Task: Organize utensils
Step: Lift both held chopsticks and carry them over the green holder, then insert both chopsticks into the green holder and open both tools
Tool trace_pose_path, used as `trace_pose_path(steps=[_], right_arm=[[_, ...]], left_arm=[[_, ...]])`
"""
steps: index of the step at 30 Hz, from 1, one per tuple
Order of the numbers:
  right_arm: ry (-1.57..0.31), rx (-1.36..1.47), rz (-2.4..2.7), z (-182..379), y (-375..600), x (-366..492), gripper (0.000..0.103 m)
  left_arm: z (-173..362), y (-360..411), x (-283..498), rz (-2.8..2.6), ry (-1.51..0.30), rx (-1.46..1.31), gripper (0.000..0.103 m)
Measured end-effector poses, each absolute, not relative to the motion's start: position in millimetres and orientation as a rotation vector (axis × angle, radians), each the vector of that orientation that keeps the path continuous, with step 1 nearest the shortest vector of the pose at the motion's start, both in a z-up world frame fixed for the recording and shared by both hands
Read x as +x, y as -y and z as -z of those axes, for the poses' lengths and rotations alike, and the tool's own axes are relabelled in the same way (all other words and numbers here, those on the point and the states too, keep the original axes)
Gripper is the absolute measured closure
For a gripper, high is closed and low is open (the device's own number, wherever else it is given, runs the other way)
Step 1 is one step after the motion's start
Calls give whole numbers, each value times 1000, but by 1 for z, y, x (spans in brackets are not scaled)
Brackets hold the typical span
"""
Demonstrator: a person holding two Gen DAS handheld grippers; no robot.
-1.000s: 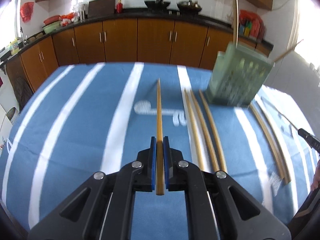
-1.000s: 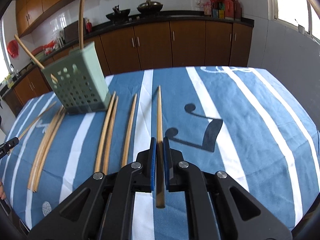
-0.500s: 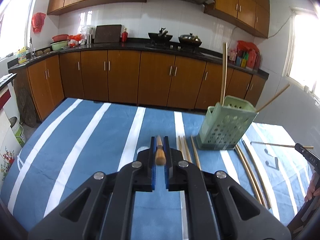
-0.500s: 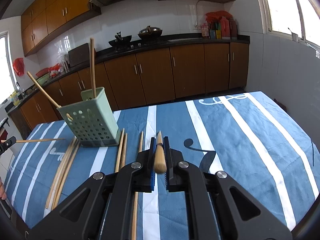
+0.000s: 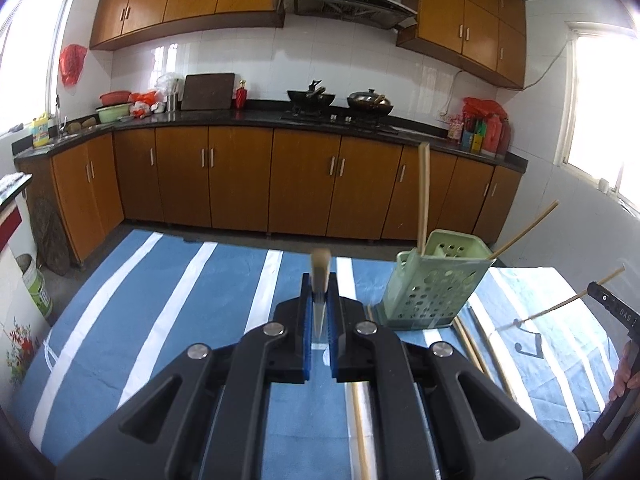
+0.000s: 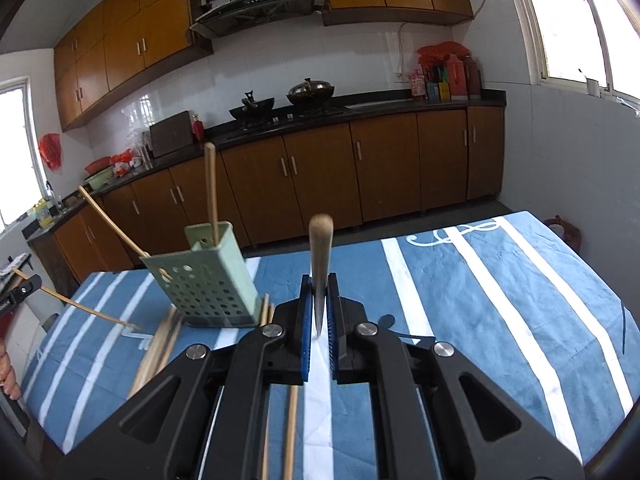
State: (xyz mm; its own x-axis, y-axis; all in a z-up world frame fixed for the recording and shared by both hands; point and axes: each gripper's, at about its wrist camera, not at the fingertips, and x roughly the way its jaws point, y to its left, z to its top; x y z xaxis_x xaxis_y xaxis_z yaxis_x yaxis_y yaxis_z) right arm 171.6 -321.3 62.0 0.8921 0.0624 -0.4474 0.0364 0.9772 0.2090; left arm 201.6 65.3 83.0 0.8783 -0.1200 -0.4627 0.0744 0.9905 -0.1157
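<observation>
Blue striped tablecloth (image 5: 168,320) beneath both chopstick-clamping claws, left claw (image 5: 319,312) and right claw (image 6: 319,312).

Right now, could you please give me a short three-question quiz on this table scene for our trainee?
1. True or false: the left hand-held gripper is shut on a chopstick.
2. How many chopsticks stand in the green holder? A) none B) two C) five
3. Fill in: the holder sits on a blue cloth with ____ stripes.

Key: 1 true; 2 B, one upright and one leaning; 3 white. The right hand-held gripper also grips a chopstick.
</observation>
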Motion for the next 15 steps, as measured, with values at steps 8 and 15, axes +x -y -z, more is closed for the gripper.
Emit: trace_pose_path(steps=[8, 15], right_arm=[[-368, 282, -164, -123, 311, 165, 96], [-171, 292, -230, -173, 280, 173, 96]], left_arm=[[-136, -50, 193, 187, -396, -108, 95], [-192, -10, 202, 212, -225, -130, 95]])
